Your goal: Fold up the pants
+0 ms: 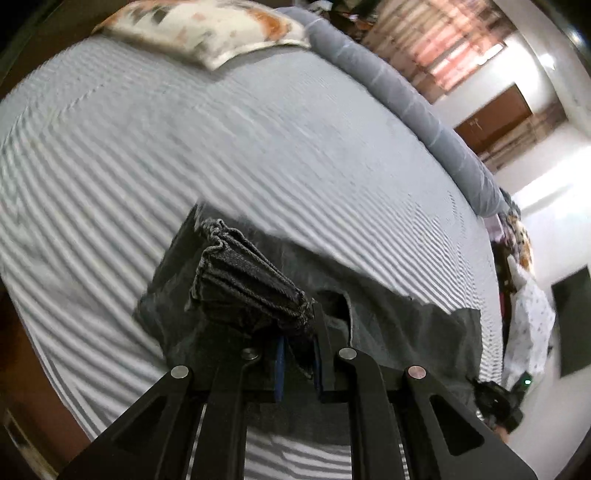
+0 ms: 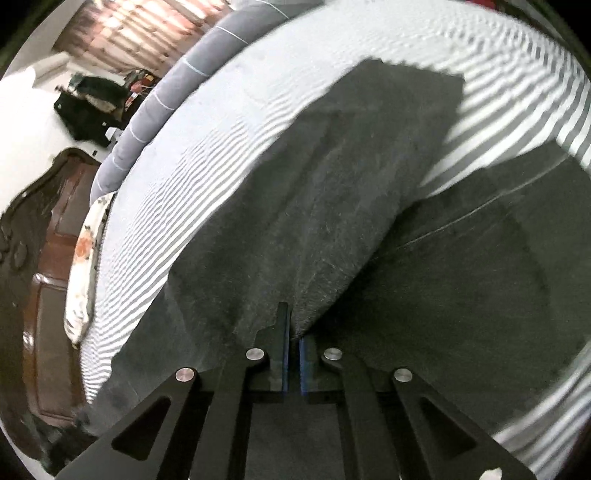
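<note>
Dark grey pants (image 2: 332,206) lie on a grey-and-white striped bed sheet (image 2: 207,155). My left gripper (image 1: 299,332) is shut on the gathered waistband of the pants (image 1: 243,280), with stacked hem edges bunched between the fingers; more of the pants (image 1: 424,332) spreads flat to the right. My right gripper (image 2: 293,332) is shut on a raised fold of the pants fabric, which rises from the fingers as a ridge. One pant leg reaches away to the upper right in the right wrist view; another part (image 2: 498,240) lies at the right.
A flowered pillow (image 1: 207,26) lies at the head of the striped sheet (image 1: 221,140). A rolled grey blanket (image 1: 424,110) runs along the far bed edge. A dark wooden headboard (image 2: 40,240) stands at the left. Clothes (image 1: 528,314) pile beyond the bed.
</note>
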Action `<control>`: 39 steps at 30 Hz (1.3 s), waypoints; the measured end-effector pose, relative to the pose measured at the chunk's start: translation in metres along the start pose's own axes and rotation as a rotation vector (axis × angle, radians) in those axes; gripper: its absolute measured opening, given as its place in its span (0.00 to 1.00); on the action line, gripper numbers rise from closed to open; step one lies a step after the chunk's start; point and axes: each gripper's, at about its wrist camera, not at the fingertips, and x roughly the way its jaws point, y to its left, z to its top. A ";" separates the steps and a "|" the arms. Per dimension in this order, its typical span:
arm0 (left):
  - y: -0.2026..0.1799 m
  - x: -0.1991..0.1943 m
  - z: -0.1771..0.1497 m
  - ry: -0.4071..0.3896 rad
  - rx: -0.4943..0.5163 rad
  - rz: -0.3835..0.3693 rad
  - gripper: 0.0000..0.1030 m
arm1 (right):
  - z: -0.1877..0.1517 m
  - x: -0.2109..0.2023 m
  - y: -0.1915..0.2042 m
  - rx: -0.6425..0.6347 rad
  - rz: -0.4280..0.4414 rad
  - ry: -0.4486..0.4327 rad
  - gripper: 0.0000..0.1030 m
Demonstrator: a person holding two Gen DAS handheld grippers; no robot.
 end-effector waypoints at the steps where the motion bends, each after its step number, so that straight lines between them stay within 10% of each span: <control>1: -0.005 -0.002 0.006 -0.006 0.025 -0.001 0.12 | -0.003 -0.007 0.003 -0.012 -0.003 -0.009 0.03; 12: 0.001 -0.001 0.023 0.045 0.294 -0.032 0.12 | -0.074 -0.057 -0.001 -0.069 -0.016 0.012 0.03; 22: 0.073 0.052 -0.030 0.233 0.171 0.126 0.14 | -0.095 -0.025 -0.013 -0.018 -0.043 0.127 0.03; 39: 0.022 0.015 -0.031 0.145 0.302 0.270 0.31 | -0.095 -0.004 -0.045 0.114 0.048 0.160 0.16</control>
